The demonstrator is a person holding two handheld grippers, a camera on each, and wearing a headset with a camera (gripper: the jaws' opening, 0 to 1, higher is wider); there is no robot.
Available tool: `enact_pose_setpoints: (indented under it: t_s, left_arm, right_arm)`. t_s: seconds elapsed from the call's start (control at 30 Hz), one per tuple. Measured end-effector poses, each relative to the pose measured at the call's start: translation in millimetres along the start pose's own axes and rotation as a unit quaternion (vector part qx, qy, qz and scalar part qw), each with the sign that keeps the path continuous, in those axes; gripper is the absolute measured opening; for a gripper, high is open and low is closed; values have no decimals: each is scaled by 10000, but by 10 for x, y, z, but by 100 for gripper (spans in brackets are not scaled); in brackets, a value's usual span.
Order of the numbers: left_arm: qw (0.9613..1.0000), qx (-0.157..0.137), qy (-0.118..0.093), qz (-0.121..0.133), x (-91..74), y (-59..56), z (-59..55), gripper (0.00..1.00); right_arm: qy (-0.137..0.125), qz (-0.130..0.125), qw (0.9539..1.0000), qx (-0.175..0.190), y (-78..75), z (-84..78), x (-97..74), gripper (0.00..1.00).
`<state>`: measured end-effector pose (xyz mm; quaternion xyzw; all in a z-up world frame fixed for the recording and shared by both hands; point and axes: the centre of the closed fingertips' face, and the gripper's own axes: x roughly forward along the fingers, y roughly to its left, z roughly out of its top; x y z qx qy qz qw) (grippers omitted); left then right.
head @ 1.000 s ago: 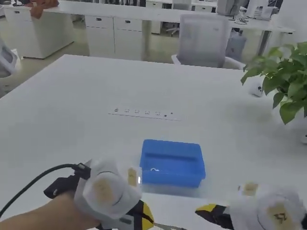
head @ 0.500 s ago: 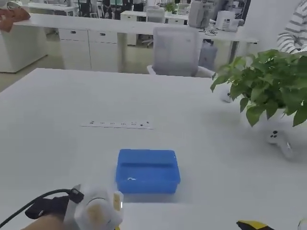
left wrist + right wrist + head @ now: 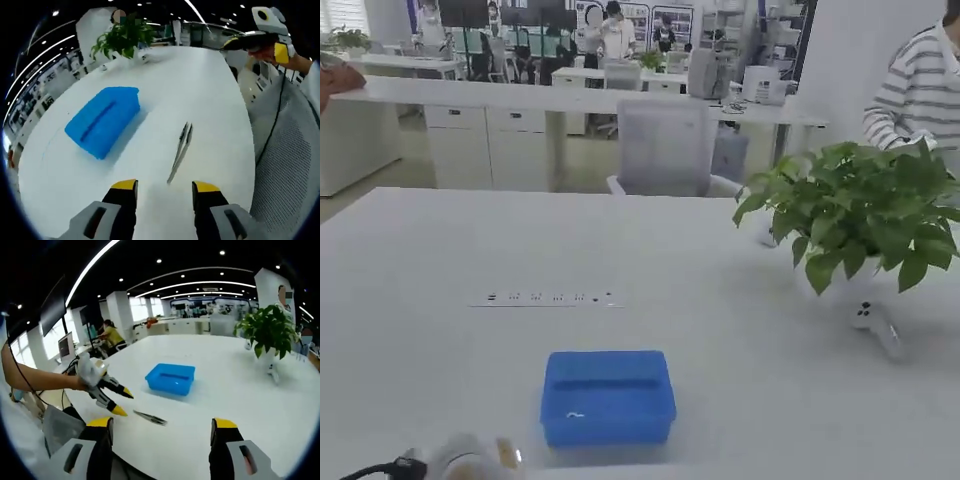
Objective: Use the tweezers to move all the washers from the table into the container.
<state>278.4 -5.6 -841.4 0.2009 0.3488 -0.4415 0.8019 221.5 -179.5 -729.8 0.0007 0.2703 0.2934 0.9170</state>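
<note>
- Tweezers (image 3: 180, 148) lie loose on the bench (image 3: 210, 95) close to its near edge. The left hand-held gripper (image 3: 165, 186) hovers just short of them, jaws spread and empty. I judge it is lined up to pick the tool up.
- The blue container (image 3: 607, 395) sits mid-bench, just beyond the tool. Its open top faces up, so washers can be dropped straight in.
- A pale fleck (image 3: 575, 415) on the container floor may be a washer. It is too small for me to be sure.
- The right hand-held gripper (image 3: 162, 423) is held off the near edge, jaws wide apart and pinching nothing. I judge it is waiting clear of the pickup.
- A potted plant (image 3: 860, 215) stands at the far right, well apart from the work.
</note>
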Motion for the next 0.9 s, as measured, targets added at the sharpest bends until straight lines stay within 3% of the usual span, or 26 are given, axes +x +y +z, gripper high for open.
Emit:
enact_pose_setpoints:
  t_s: [0.07, 0.1, 0.17, 0.27, 0.3, 0.33, 0.37, 0.5, 0.53, 0.57, 0.63, 0.77, 0.83, 0.9]
  left_arm:
    - [9987, -416, -207, 187, -174, -1, 14, 62]
    - [9964, -678, -405, 292, -284, -14, 40, 66]
    - [9922, -1037, -583, 384, -415, -50, 45, 74]
    - [9796, -1724, -785, 678, -628, -64, 28, 93]
    - [9774, -1792, -877, 704, -674, -71, 43, 96]
    - [9723, -1944, -1022, 803, -748, -66, 67, 98]
    - [9708, -1990, -1053, 832, -774, -67, 71, 99]
    - [9630, -1955, -1241, 1378, -1064, -32, 111, 99]
    - [9592, -2075, -1278, 1434, -1128, -50, 110, 99]
    - [9577, -2122, -1297, 1446, -1166, -68, 111, 99]
    - [9508, -2163, -1490, 1642, -1272, -60, 141, 99]
    - [9468, -2226, -1517, 1760, -1394, -102, 146, 99]
    - [9418, -2274, -1638, 1857, -1447, -92, 165, 99]
    - [9415, -2274, -1607, 1900, -1461, -93, 148, 99]
  right_arm:
    - [-53, -24, 10000, 34, -14, 8, -1, 84]
    - [-59, -20, 10000, 38, -15, 7, 2, 86]
    - [-39, 0, 10000, 46, -15, -12, 12, 89]
    - [-3, -26, 10000, -34, -16, -47, 23, 94]
    - [8, -23, 10000, -48, -13, -55, 25, 95]
    - [31, -21, 10000, -49, -11, -71, 33, 96]
    - [40, -19, 10000, -41, -11, -77, 36, 98]
    - [78, -49, 9999, -106, -16, -133, 42, 99]
    - [114, -60, 9998, -124, -19, -150, 46, 99]
    - [130, -53, 9998, -123, -20, -160, 50, 99]
    - [155, -51, 9998, -106, -21, -178, 57, 99]
    - [180, -43, 9997, -127, -20, -191, 57, 99]
    - [182, -57, 9997, -143, -21, -193, 57, 99]
    - [180, -65, 9997, -152, -19, -193, 58, 99]
